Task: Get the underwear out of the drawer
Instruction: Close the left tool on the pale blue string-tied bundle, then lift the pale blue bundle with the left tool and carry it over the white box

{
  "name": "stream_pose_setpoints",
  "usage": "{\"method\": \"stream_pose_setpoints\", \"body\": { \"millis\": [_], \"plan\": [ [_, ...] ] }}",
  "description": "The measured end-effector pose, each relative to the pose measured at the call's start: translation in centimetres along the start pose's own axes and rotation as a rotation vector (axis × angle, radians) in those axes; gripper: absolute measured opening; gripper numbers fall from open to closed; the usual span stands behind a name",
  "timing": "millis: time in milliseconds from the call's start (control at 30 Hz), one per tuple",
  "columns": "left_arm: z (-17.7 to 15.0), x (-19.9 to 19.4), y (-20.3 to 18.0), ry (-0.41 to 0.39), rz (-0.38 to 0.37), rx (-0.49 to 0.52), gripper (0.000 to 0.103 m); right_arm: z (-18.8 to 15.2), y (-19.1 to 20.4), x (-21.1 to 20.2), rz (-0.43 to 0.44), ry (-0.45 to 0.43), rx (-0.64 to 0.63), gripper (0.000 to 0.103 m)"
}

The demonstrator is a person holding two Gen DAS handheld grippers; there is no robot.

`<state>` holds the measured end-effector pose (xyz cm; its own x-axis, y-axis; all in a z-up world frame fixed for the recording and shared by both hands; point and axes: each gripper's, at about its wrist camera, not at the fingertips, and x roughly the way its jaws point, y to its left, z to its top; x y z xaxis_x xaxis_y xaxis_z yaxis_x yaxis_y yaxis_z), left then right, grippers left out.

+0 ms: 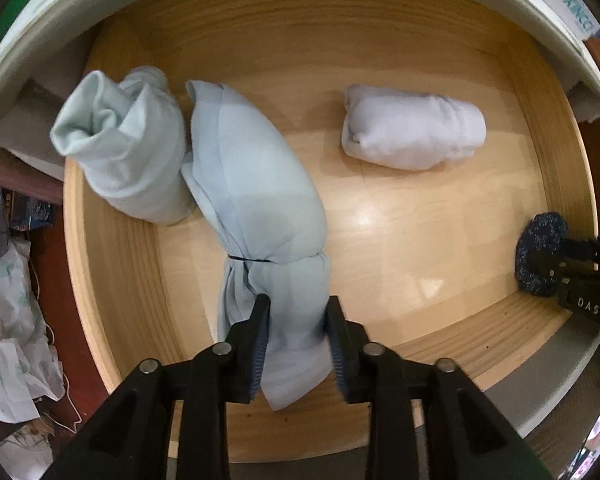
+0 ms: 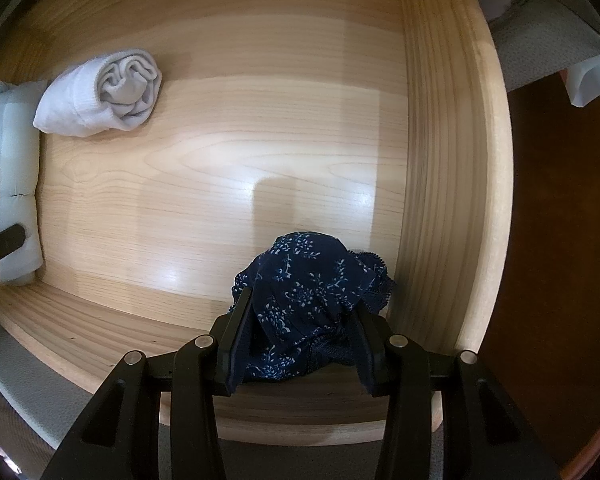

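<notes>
In the open wooden drawer (image 1: 380, 60), my left gripper (image 1: 298, 320) is shut on the near end of a long pale blue rolled underwear (image 1: 260, 184) tied by a thin black band. A second pale blue-green roll (image 1: 124, 148) lies to its left, touching it. A white roll (image 1: 412, 132) lies at the back right. My right gripper (image 2: 300, 312) is shut on a navy floral underwear (image 2: 304, 300) at the drawer's (image 2: 220, 152) near right corner; it shows in the left wrist view (image 1: 540, 256) too. The white roll (image 2: 100, 96) and the long blue roll (image 2: 18, 184) show at the left of the right wrist view.
The drawer's near wall (image 2: 308, 408) runs just below both grippers and its right wall (image 2: 452, 160) stands close to the navy piece. Patterned cloth (image 1: 8, 320) lies on the floor left of the drawer. A dark wood floor (image 2: 560, 240) lies to the right.
</notes>
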<state>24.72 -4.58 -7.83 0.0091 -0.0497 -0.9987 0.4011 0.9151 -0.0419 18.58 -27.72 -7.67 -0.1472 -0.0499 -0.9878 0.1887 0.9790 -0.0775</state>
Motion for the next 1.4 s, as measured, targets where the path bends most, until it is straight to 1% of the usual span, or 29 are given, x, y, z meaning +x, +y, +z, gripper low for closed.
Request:
{"method": "stream_pose_setpoints", "body": {
  "millis": [33,67,133,167,233,333,433,467,567,733,933,1033,1167,1300,1400],
  "plan": [
    [-0.3,-0.4,0.7,-0.007,-0.007,-0.011,0.034,0.0,0.0,0.0,0.001,-0.001,0.000,0.041],
    [-0.8,-0.7,0.9,-0.017,-0.013,-0.028,0.038,0.0,0.0,0.0,0.002,-0.001,-0.001,0.041],
    [-0.7,-1.3,1.5,-0.025,-0.048,-0.076,0.040,-0.1,-0.3,-0.4,0.004,-0.003,-0.001,0.041],
    [-0.7,-1.6,2.0,-0.029,-0.075,-0.106,0.044,-0.1,-0.3,-0.5,0.005,-0.003,-0.001,0.041],
    [-0.4,-2.0,2.6,-0.040,-0.087,-0.140,0.048,-0.1,-0.5,-0.6,0.009,-0.005,0.000,0.042],
    [0.2,-2.1,2.8,-0.048,-0.041,-0.146,0.049,-0.2,-0.6,-0.7,0.018,-0.010,0.003,0.042],
    [0.9,-1.6,2.2,-0.032,-0.025,-0.164,0.054,-0.2,-0.7,-0.8,0.024,-0.013,0.004,0.042],
    [1.4,-1.5,2.0,-0.028,-0.008,-0.169,0.057,-0.2,-0.7,-0.8,0.024,-0.013,0.004,0.042],
    [2.1,-0.8,1.6,-0.016,0.041,-0.171,0.057,-0.2,-0.7,-0.8,0.027,-0.014,0.006,0.042],
    [2.8,0.6,1.4,0.022,0.049,-0.191,0.058,-0.2,-0.6,-0.8,0.028,-0.014,0.004,0.043],
    [2.8,1.7,0.3,0.031,0.065,-0.186,0.058,-0.2,-0.7,-0.9,0.029,-0.014,0.003,0.043],
    [2.8,1.6,0.1,0.020,0.065,-0.178,0.052,-0.2,-0.7,-0.9,0.029,-0.014,0.004,0.043],
    [2.5,1.3,0.2,0.006,0.044,-0.180,0.042,-0.2,-0.7,-0.9,0.028,-0.014,0.003,0.043],
    [2.5,-0.1,1.7,-0.005,-0.005,-0.176,0.039,-0.2,-0.8,-1.0,0.035,-0.019,0.007,0.043],
    [2.6,-1.5,2.2,-0.023,-0.002,-0.147,0.038,-0.2,-0.7,-1.1,0.037,-0.021,0.009,0.043]
  ]
}}
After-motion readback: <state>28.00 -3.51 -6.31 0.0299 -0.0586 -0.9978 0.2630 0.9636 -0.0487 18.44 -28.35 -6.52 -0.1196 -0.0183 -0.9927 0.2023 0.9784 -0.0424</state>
